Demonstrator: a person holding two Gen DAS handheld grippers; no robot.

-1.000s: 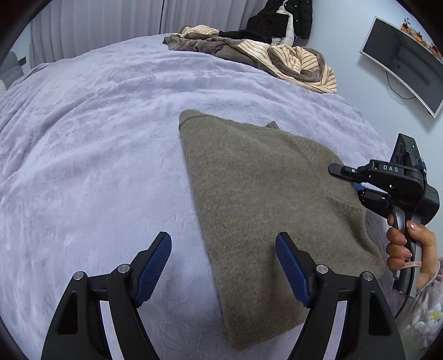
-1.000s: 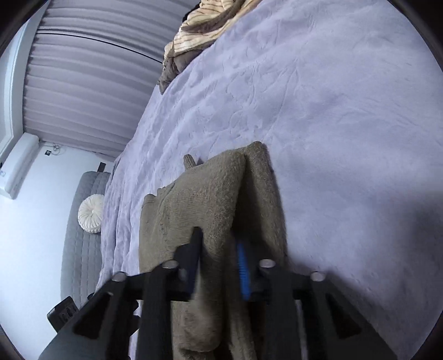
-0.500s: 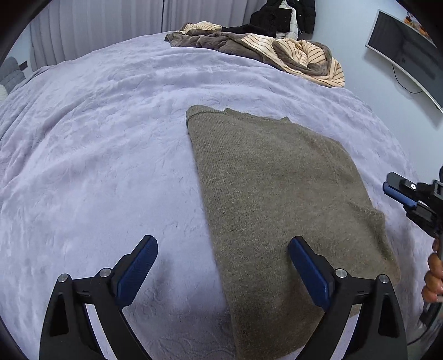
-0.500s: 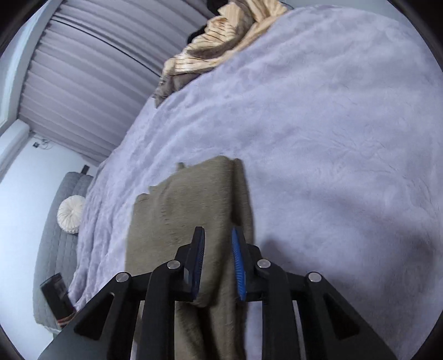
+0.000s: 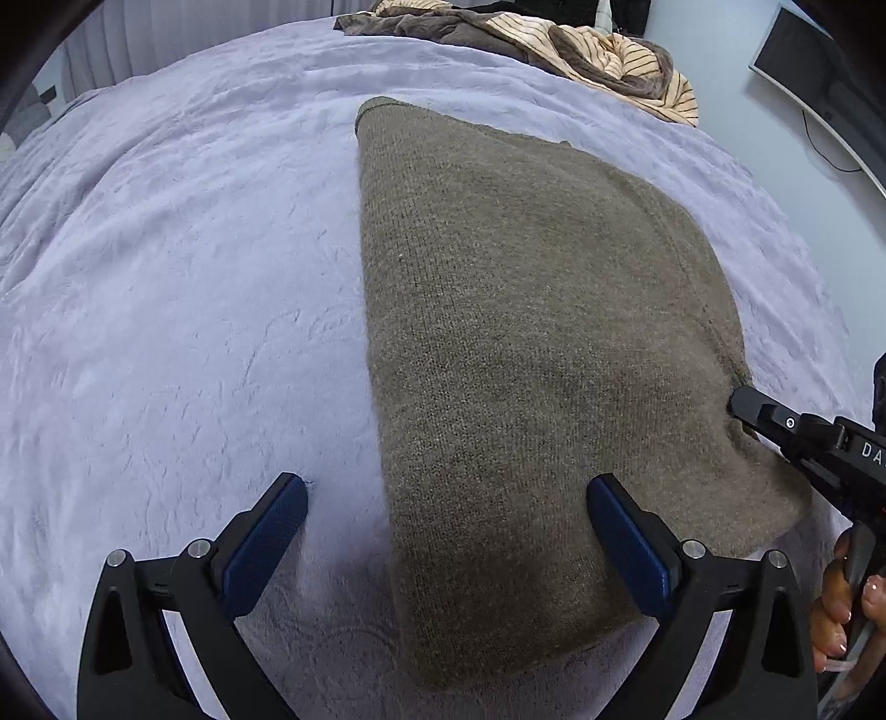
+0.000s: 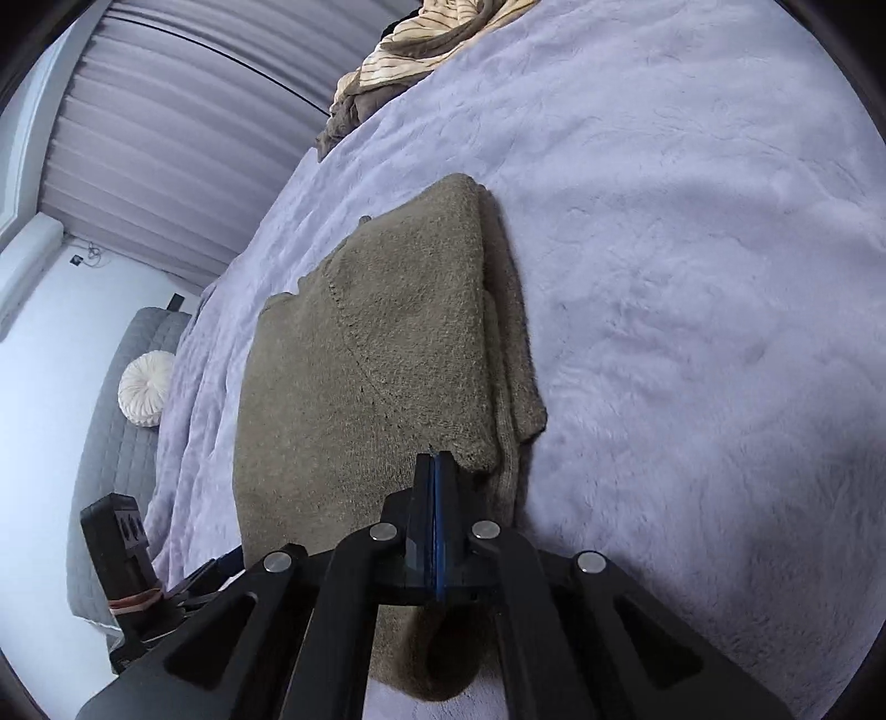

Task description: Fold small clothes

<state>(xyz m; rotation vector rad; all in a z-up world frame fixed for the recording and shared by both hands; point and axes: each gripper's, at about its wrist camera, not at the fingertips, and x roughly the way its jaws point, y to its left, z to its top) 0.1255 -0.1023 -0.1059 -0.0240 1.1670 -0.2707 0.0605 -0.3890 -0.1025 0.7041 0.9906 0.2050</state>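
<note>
An olive-brown knit sweater (image 5: 526, 343) lies folded flat on the lilac bed cover (image 5: 183, 288); it also shows in the right wrist view (image 6: 376, 354). My left gripper (image 5: 443, 531) is open, low over the sweater's near left edge, one finger on the cover and one over the knit. My right gripper (image 6: 434, 462) is shut, jaws pressed together with nothing between them, its tip touching the sweater's right edge; it shows in the left wrist view (image 5: 745, 401).
A heap of striped and brown clothes (image 5: 581, 44) lies at the bed's far end. A monitor (image 5: 819, 77) hangs on the right wall. A grey couch with a white round cushion (image 6: 145, 387) stands beside the bed.
My right gripper let go of the sweater's edge, drew back, then shut empty and returned to the edge. My left gripper opened wider and moved lower and closer over the sweater.
</note>
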